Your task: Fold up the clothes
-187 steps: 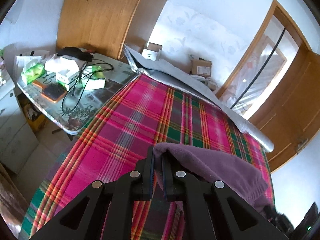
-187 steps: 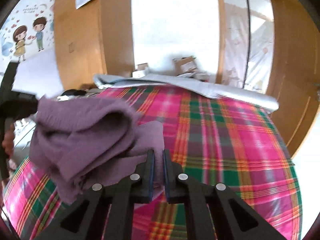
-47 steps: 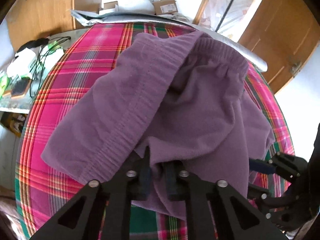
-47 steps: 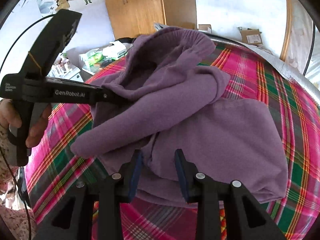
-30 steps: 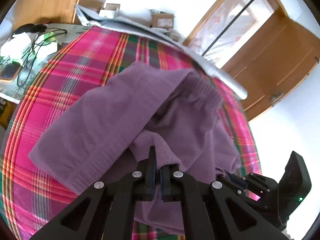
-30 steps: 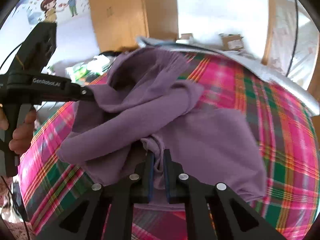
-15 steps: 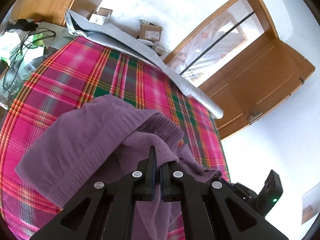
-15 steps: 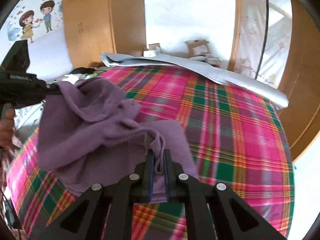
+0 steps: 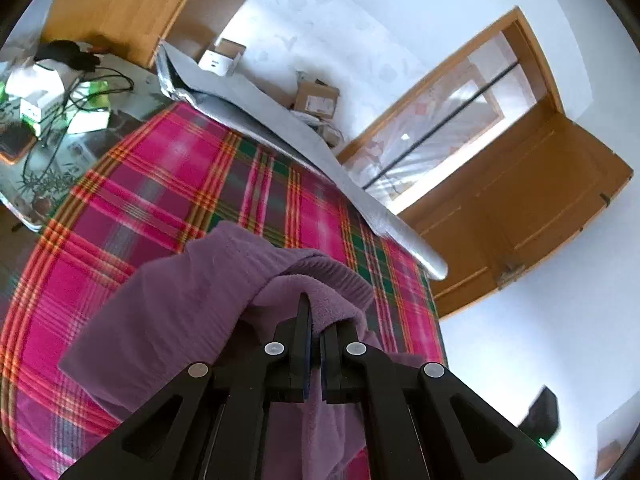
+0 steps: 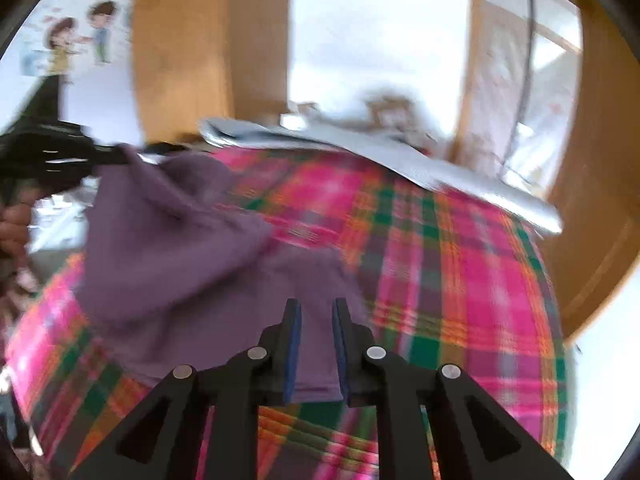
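Garment [image 9: 192, 304] – one, purple – two grippers, left gripper [image 9: 316, 320] clamping

Walls: white; a cartoon mural of two children [image 10: 78, 38] on the wall at the left of the right wrist view.
Wardrobe: light wood wardrobe [image 9: 120, 4] against the far wall.
Door: wooden door [image 9: 532, 208] standing open beside a wood-framed glazed doorway [image 9: 444, 120].
Bed: covered by a pink, green and orange plaid blanket [image 9: 168, 184], with a silver-grey padded mat [image 9: 280, 120] along its far edge.
Side table: glass-topped table [image 9: 52, 120] left of the bed, cluttered with white boxes and black cables.
Floor by wall: cardboard boxes [image 9: 316, 98].
Light: bright daylight through the doorway.
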